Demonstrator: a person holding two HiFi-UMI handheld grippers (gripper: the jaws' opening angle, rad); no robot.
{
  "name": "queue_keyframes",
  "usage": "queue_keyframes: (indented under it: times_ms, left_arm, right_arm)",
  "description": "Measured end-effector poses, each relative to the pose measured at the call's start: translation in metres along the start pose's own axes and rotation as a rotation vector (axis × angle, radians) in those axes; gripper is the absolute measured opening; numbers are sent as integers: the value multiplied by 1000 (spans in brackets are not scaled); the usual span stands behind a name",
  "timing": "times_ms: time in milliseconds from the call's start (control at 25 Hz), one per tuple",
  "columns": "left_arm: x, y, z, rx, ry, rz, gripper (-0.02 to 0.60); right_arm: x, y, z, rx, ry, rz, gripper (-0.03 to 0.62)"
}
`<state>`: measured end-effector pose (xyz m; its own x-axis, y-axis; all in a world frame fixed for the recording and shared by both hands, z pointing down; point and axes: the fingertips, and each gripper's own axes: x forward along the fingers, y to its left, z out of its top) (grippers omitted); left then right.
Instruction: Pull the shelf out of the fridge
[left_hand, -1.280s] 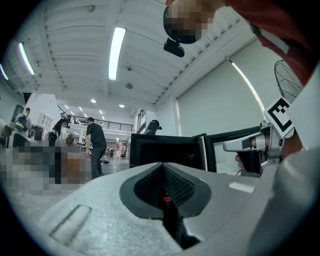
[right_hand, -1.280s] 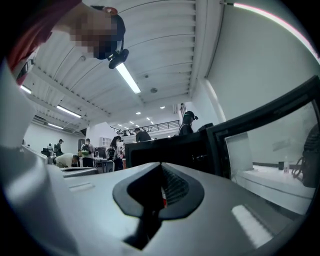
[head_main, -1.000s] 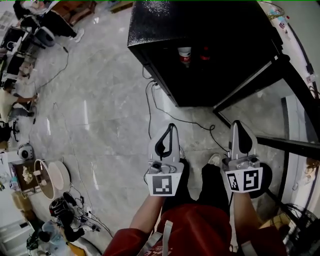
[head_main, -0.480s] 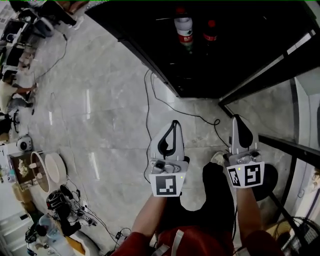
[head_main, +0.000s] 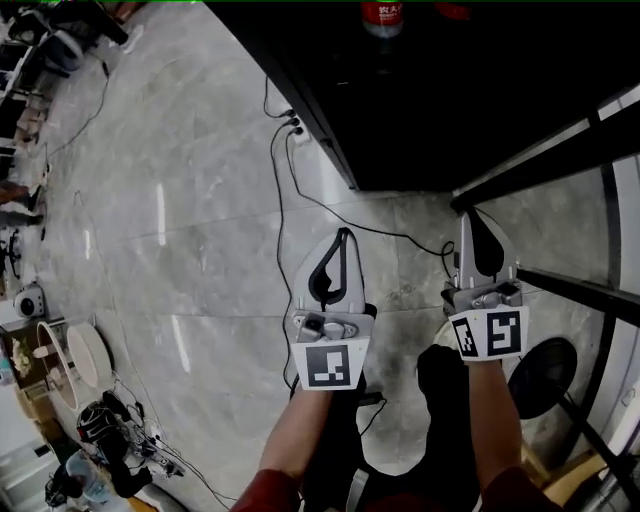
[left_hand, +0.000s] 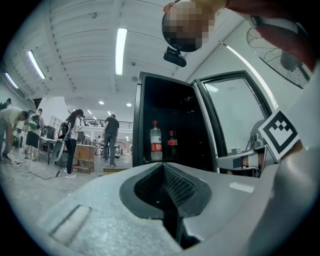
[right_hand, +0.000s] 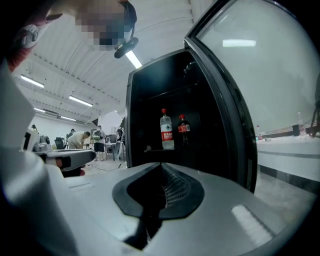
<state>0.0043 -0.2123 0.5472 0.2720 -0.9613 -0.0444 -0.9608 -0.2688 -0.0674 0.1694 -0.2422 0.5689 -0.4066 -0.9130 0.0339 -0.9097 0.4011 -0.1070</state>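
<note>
Where I can move: bare floor (head_main: 200, 250) before the fridge (head_main: 400, 110), door (right_hand: 235, 90) swung wide on its right.
Inside fridge: shelf (right_hand: 170, 149) seated, two bottles (right_hand: 166, 131) standing on it.
Jaws: left gripper (head_main: 343, 235) and right gripper (head_main: 468, 218) clenched, empty, short of fridge.

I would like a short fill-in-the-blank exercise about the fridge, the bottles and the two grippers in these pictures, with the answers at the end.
1. The glass door of the black fridge stands ____.
2. Inside the fridge, ____ bottles stand side by side: a clear bottle and a dark bottle.
3. The jaws of the left gripper and the right gripper are ____, with nothing between them.
Missing words: open; two; shut.
</note>
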Motion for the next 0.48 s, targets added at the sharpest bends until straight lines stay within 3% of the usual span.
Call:
queue_keyframes:
  times_ms: [480]
  left_arm:
    - [22, 6, -156, -16, -56, 32, 0]
  right_arm:
    - [46, -27, -146, 30, -93, -74, 0]
